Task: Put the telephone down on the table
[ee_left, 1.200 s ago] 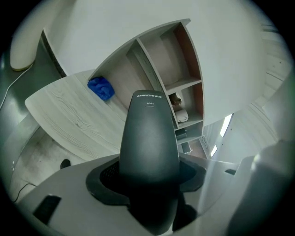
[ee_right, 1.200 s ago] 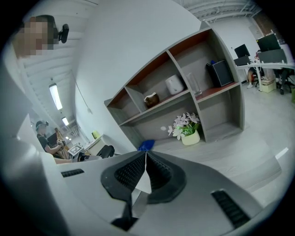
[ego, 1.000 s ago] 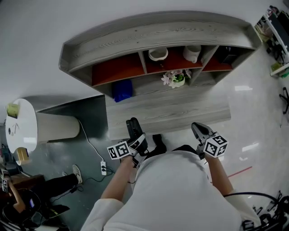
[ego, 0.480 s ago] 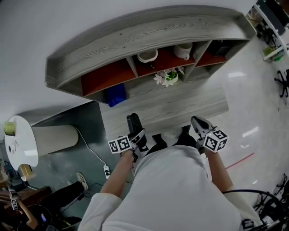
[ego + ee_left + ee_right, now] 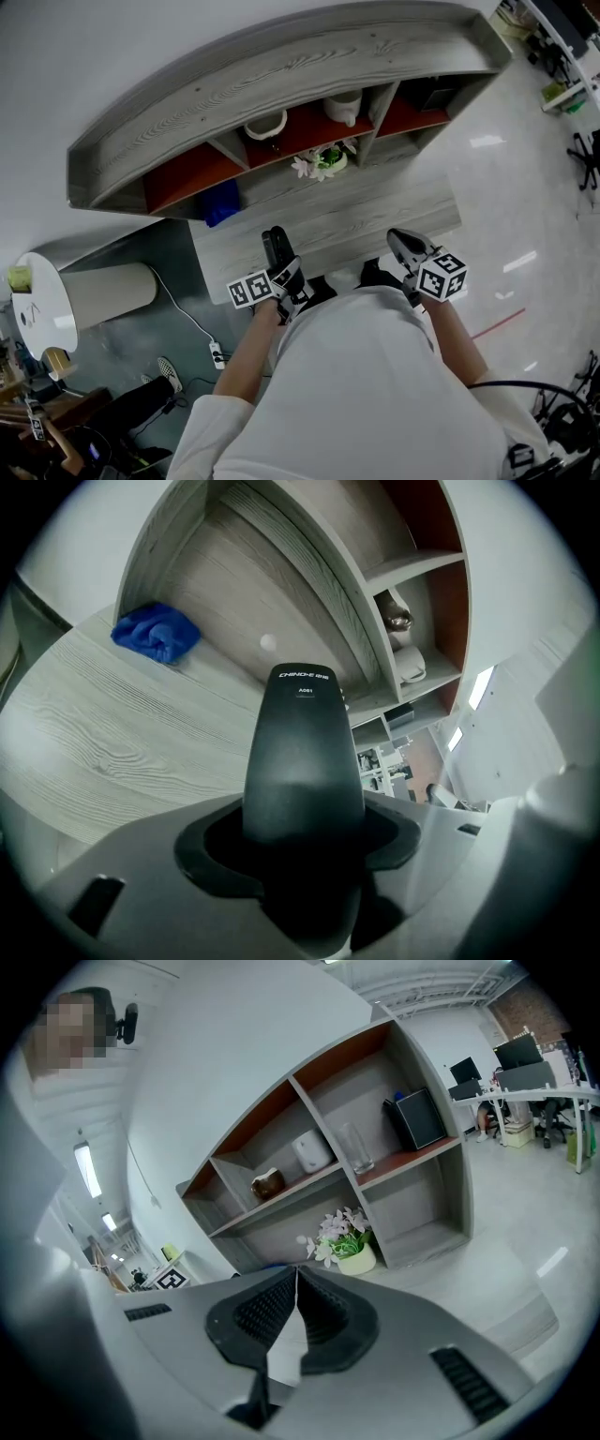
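**Handset riding in the left gripper above the table**

The left gripper (image 5: pixel 284 275) is clamping the telephone (image 5: pixel 303 752) by its lower end, jaws spread wide around it; the handset is pointing out over the grey table (image 5: pixel 384 214), not yet resting on it. The right gripper (image 5: pixel 295 1283) is carrying nothing, jaws pressed together. The telephone is looking rigid, light and smooth, so probably slippery; gripping across its narrow waist seems soundest. The shelf's middle compartment is holding a bowl (image 5: pixel 268 1183) and a white jug (image 5: pixel 310 1152); the right one a black box (image 5: pixel 414 1117); below, a flower pot (image 5: pixel 349 1241) and a blue cloth (image 5: pixel 155 633) are sitting.
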The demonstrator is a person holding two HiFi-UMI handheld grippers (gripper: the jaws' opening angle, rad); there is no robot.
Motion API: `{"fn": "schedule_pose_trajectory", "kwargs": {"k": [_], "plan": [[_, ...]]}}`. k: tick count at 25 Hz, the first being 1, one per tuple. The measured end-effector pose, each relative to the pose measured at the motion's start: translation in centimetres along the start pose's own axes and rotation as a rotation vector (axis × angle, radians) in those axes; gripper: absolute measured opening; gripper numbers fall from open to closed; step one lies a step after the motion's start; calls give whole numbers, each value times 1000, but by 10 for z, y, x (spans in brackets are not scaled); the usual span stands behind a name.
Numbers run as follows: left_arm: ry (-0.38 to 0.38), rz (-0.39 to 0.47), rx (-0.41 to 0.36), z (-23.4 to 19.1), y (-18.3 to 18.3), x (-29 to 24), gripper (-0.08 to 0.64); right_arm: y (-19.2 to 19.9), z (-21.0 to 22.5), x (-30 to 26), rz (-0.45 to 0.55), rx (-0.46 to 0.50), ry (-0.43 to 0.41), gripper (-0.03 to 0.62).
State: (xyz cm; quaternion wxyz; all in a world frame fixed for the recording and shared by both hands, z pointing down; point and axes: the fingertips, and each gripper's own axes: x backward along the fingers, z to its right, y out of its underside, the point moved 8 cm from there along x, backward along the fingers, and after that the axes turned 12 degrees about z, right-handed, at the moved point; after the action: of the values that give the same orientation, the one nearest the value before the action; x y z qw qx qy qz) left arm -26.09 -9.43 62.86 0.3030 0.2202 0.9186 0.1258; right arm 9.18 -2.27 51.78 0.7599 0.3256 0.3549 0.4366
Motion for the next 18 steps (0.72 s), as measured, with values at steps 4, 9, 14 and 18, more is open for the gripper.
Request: {"fn": "schedule_pose_trajectory", "kwargs": {"k": [4,9,14,18], "plan": [[-21,-10,-2,13,12,-25,288,-11,22,6,-5,-10,-3,20],[-37,-32,-19,32,18,-64,288,-18,45,7,-21,-27,-14,19],[-40,-73,-56,53,25,-110,288,-23,66,9,-48,-32,-25,20],[-64,-102,-61,67,36,-147,288,-28,83,13,-62,-41,-25,18]]}}
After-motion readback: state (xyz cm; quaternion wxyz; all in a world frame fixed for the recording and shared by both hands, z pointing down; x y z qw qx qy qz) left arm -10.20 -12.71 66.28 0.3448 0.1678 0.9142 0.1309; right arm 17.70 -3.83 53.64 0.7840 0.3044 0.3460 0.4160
